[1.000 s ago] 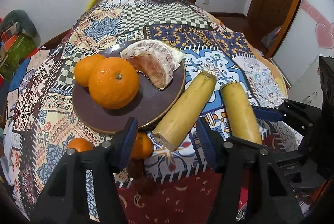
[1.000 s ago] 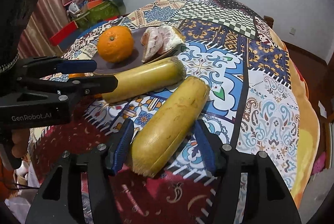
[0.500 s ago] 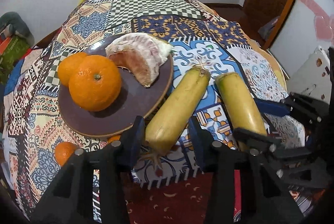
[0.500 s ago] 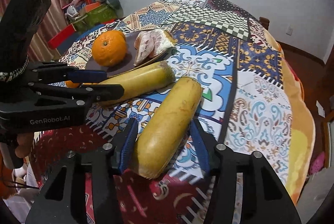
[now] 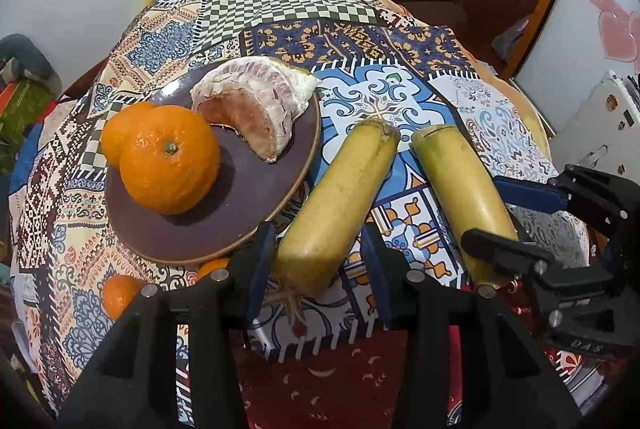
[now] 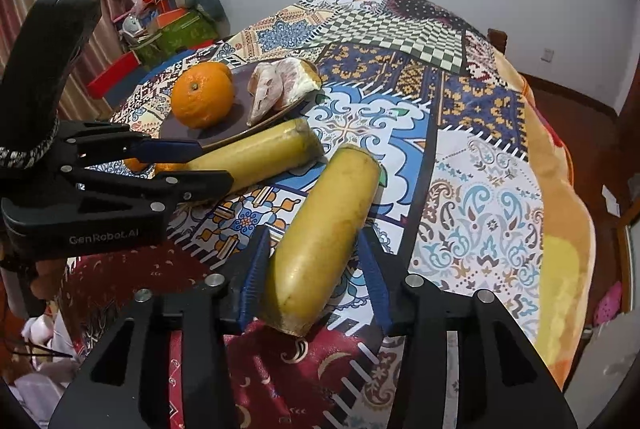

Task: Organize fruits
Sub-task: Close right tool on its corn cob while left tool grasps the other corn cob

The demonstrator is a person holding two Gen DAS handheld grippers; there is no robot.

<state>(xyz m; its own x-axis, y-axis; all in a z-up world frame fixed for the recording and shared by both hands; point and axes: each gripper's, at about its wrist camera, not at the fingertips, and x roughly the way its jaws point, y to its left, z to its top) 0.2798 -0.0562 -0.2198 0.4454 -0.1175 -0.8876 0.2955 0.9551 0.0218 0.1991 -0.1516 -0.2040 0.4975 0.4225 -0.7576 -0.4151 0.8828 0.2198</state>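
While both grippers sit low over the near edge of the desk (image 5: 500,101), I have each one closed around the cut end of a banana. The left gripper (image 5: 316,271) has just been closing, and its blue pads now bracket the left banana (image 5: 344,197), the left pad plainly touching, the right one seemingly so. The right gripper (image 6: 314,275) has likewise just been narrowing onto the right banana (image 6: 324,237), pads at both flanks.

My worry is the grip point: each hold is at the very end of a long fruit, so on lifting the far end may sag or swing, and soft flesh could bruise or slip out. The left banana's far end lies just beside the plate (image 5: 192,241), so a swing could knock its rim.

Further back, the plate carries two oranges (image 5: 170,159) and a peeled pomelo wedge (image 5: 256,109); smaller oranges (image 5: 118,295) lie beside its near rim.
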